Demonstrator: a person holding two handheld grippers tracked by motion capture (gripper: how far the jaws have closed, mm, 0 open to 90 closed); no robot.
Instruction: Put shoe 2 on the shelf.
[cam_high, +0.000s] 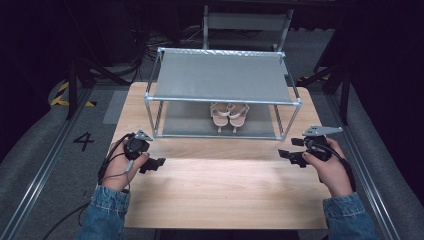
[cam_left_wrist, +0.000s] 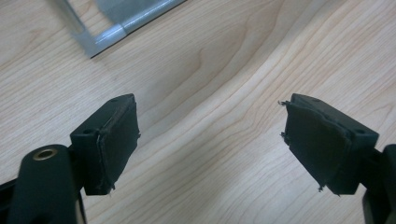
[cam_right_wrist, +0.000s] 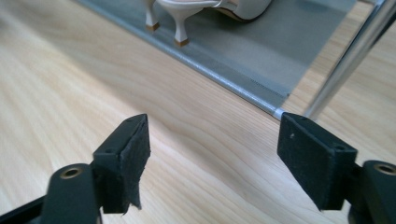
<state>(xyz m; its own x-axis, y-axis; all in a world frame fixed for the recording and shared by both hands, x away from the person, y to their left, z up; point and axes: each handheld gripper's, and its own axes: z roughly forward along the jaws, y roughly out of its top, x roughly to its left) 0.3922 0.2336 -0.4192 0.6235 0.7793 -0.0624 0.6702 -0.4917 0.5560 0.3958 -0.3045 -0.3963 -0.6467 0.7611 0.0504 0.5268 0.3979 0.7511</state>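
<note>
- Left gripper (cam_high: 159, 162): nearest item, low over the wooden surface (cam_high: 220, 190) at its left edge; jaws spread wide, nothing between them (bare wood grain between the pads in the left gripper view (cam_left_wrist: 205, 154)).
- Right gripper (cam_high: 285, 154): opposite side of the surface, level with the left; jaws likewise spread wide and holding nothing (cam_right_wrist: 212, 161).
- Shoe rack (cam_high: 222, 100): metal-tube frame, two grey fabric shelves, standing at the far half of the surface; its front corner post lies just beyond the right gripper.
- Pair of heeled sandals (cam_high: 229, 116): pale pink, side by side on the lower shelf, near its middle, heels toward the person; well apart from both grippers.
- Step in hand, as judged: the sandals appear placed, both grippers clear of the rack. If more remains, the next move calls for a reach under the top shelf without striking the front rail.
</note>
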